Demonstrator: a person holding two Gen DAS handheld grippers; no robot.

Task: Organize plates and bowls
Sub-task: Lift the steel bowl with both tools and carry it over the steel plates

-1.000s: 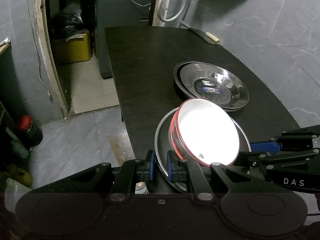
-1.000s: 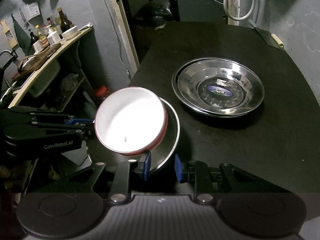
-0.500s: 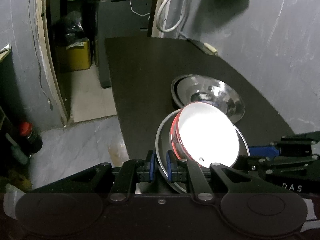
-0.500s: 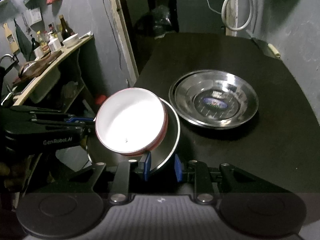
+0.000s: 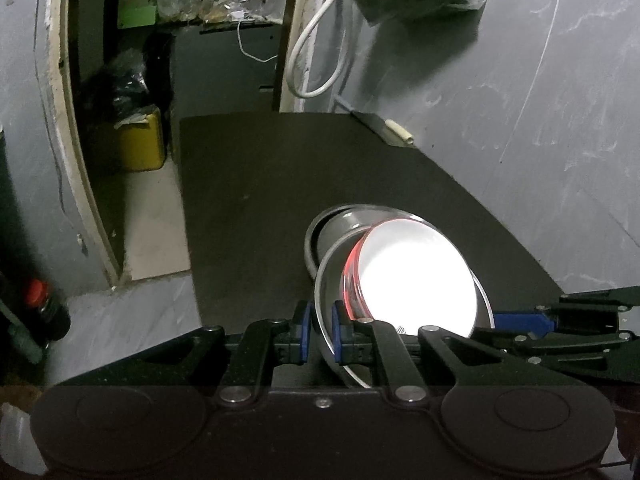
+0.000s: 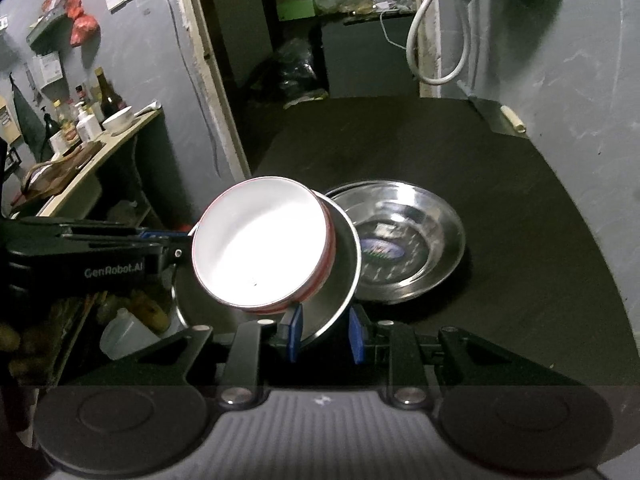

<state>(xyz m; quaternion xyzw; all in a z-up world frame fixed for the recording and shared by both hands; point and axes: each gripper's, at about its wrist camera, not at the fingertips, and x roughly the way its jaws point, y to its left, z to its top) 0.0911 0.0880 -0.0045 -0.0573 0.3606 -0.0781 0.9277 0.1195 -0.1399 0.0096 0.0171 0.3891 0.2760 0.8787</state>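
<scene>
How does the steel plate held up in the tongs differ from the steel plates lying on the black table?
The round steel plate in the tongs is lifted and tilted; the shiny steel plates on the black table lie flat. The held plate carries a red-rimmed white bowl; the lying plates hold nothing, showing only a label. Left tongs and right tongs straddle the held plate's rim; neither touches the lying plates. Both are round, shallow steel.

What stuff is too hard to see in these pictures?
- Bowl inside: glare washes it out in both views.
- Held plate: the bowl covers most of it.
- Plates on the table: in the left view the held plate and bowl hide most of them.
- Sticker on the top plate: too blurred to read.
- Bottles on the shelf: too small to tell.
</scene>
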